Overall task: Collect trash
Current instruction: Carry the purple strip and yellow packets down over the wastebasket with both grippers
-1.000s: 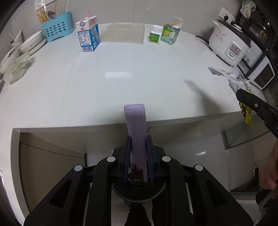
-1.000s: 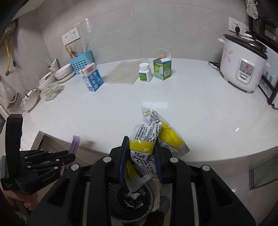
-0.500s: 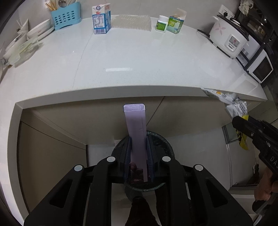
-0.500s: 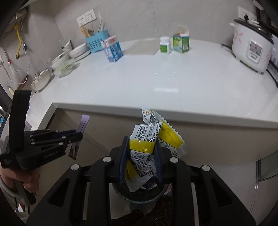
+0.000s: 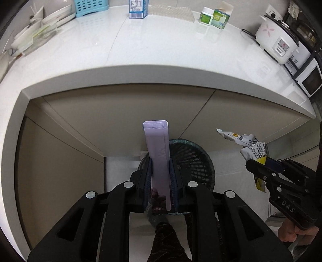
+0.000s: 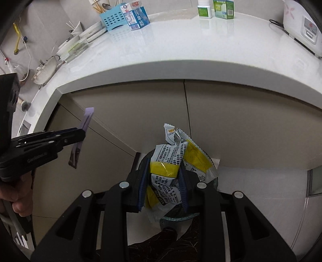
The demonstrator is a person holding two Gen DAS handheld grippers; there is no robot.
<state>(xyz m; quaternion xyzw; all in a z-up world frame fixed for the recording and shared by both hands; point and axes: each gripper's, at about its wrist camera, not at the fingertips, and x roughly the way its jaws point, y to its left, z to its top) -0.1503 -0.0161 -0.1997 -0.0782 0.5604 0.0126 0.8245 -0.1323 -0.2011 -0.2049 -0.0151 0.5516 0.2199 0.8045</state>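
My left gripper is shut on a long lilac packet that sticks up between its pads. Below and just behind it stands a black mesh trash bin on the floor in front of the cabinets. My right gripper is shut on a crumpled white and yellow snack wrapper, held over the same bin, which the wrapper mostly hides. In the left wrist view the right gripper and its wrapper hang to the right of the bin. In the right wrist view the left gripper holds the packet at the left.
The white counter juts out above beige cabinet doors. On it stand a milk carton, a pill bottle, a green box, a rice cooker and a blue utensil basket. A hand grips the left tool.
Both grippers have come down from counter height to below the counter edge. The bin has grown larger and now sits right under both. Packet and wrapper stay gripped.
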